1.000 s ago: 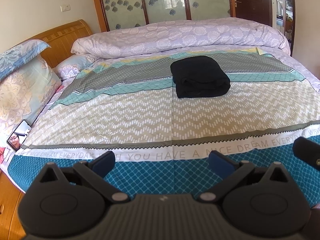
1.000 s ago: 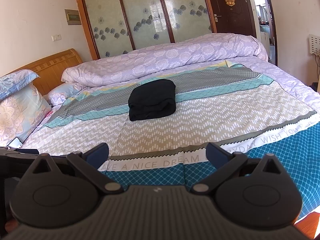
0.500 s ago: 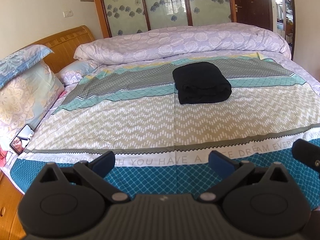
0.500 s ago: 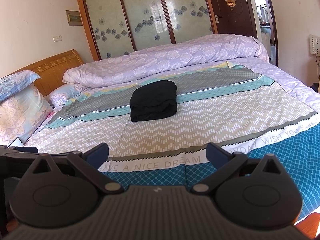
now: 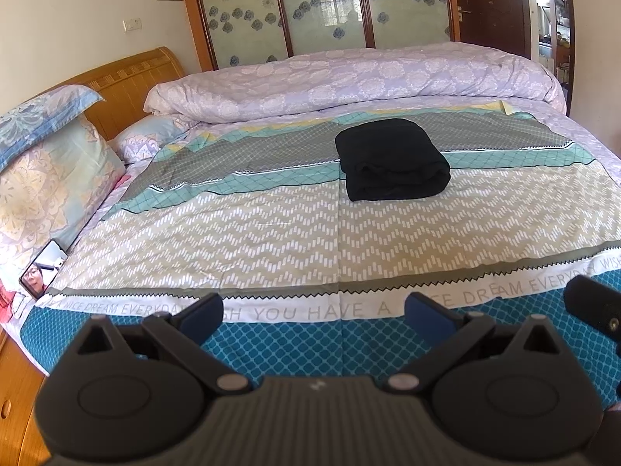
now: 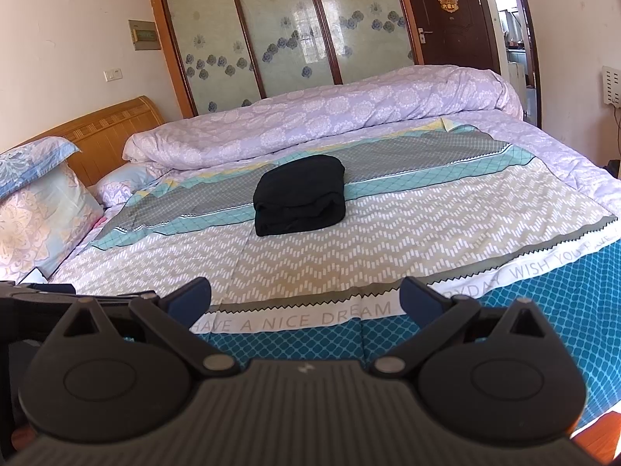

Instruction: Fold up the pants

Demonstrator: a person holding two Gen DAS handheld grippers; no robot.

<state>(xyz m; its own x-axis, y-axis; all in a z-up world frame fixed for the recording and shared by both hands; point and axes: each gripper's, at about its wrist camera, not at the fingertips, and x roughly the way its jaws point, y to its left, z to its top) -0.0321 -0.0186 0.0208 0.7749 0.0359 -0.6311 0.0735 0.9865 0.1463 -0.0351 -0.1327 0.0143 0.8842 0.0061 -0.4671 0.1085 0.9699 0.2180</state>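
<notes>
Left claw [image 5: 313,310] spread wide and empty above the blue lattice band at the foot of the bed [image 5: 271,233]; right claw [image 6: 304,299] likewise wide and empty, over the same band. Both drawn back and tipped slightly upward against a second ago: more of the wall and sliding wardrobe doors [image 6: 279,39] now in frame, the pants [image 5: 392,163] sitting a touch lower and farther off, otherwise unmoved. Pants [image 6: 299,195] already folded into a thick black bundle, lying flat on the grey and teal stripes of the patterned sheet [image 5: 233,240], well beyond both claws and untouched. Bundle roughly rectangular, long axis running away from the claws toward the rolled duvet [image 5: 349,81], stacked fold edges facing the claws. Duvet lilac, lying across the far side behind the pants, near but apart. Left of the pants, pillows [image 5: 42,163] against the wooden headboard [image 5: 132,81]; nearer than the pillows, a phone [image 5: 40,273] with a lit screen propped at the sheet's edge. Far right of the pants, a dark door [image 6: 446,15]. Tip of the right claw's body visible at the right edge of the left wrist view. Open sheet only between the claws and the pants.
</notes>
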